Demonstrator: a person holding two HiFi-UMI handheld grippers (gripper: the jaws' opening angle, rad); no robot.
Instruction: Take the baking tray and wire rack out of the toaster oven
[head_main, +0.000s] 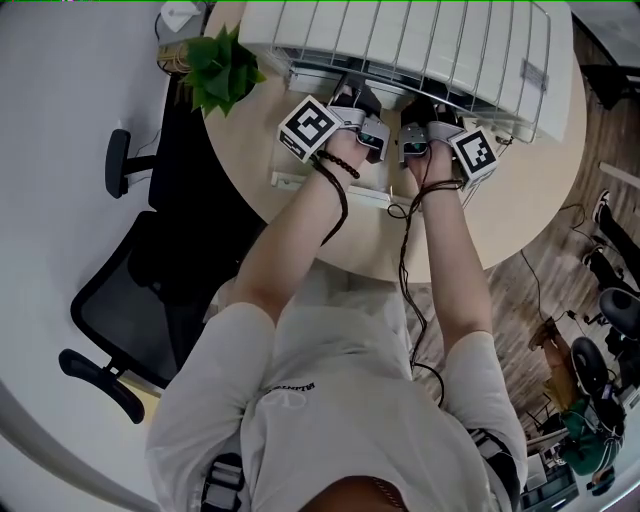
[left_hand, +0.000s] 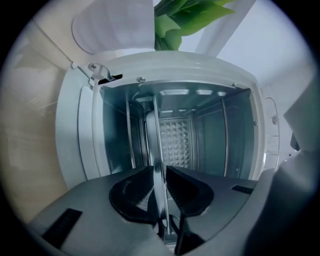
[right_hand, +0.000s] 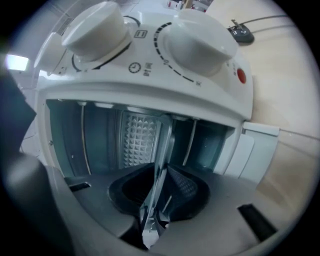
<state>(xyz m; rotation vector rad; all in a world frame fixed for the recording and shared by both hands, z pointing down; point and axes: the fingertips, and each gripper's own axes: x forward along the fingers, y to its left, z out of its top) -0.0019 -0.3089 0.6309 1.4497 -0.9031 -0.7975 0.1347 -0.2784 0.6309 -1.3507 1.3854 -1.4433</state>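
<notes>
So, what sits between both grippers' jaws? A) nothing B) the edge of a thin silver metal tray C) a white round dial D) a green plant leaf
B: the thin silver metal tray runs edge-on between the pads of the left gripper and the right gripper, out of the white toaster oven.

white toaster oven (head_main: 400, 50) with a ribbed top, white knobs (right_hand: 95, 27) and a red lamp (right_hand: 241, 76); dull silver-blue inside, with a grid of embossed studs on the back wall (left_hand: 175, 142); silvery baking tray (left_hand: 158, 145); black pads and grey bodies on the left tongs (left_hand: 159, 175) and right tongs (right_hand: 161, 175); black-and-white square markers on the cubes (head_main: 308, 128); green plant (head_main: 220, 65); pale beige wood-grain desk (head_main: 520, 200); black chair (head_main: 150, 270); brown plank floor (head_main: 565, 300); off-white shirt (head_main: 340, 400); black cables (head_main: 405, 260)
</notes>
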